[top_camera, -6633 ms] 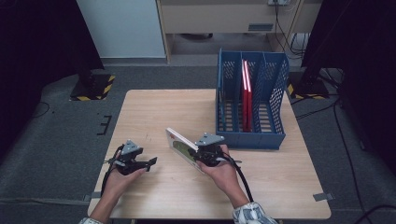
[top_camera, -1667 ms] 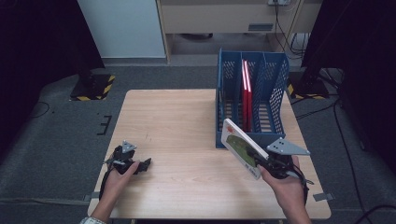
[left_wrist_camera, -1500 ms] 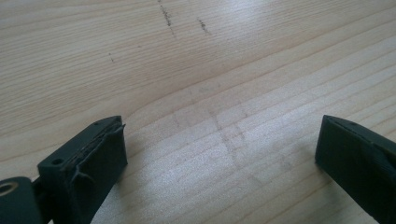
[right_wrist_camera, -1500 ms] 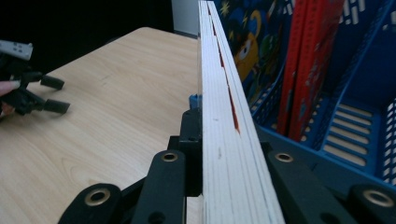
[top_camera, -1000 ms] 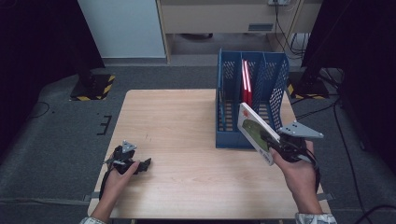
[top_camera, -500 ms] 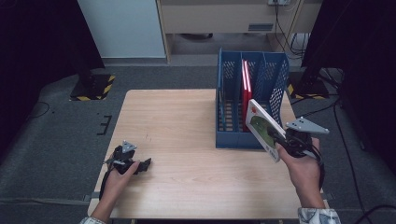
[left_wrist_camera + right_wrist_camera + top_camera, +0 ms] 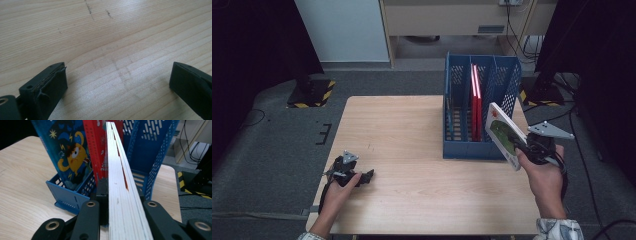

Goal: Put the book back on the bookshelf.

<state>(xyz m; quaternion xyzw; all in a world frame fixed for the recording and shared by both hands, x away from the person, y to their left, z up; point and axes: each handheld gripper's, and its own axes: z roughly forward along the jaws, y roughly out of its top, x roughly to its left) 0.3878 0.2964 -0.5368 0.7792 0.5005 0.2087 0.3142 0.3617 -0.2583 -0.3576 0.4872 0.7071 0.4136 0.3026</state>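
We count one blue file rack (image 7: 482,117) with three slots, three books (one held book (image 7: 504,135), two in the rack), and two claws on one tabletop (image 7: 407,135).

**benchmonkey:** anyone looked close at the rig? The left gripper (image 7: 117,92) has chunky matte-black jaws, and the rubbery pad on one is frayed and peeling at its edge, with a small screw hole on top.

**tabletop_tom:** yep. The right gripper (image 7: 120,195) has black link arms with brass-ringed pivot holes, plus a grey three-cornered plate on top and a black cable trailing off it. The person's right sleeve (image 7: 557,229) is a light patterned fabric.
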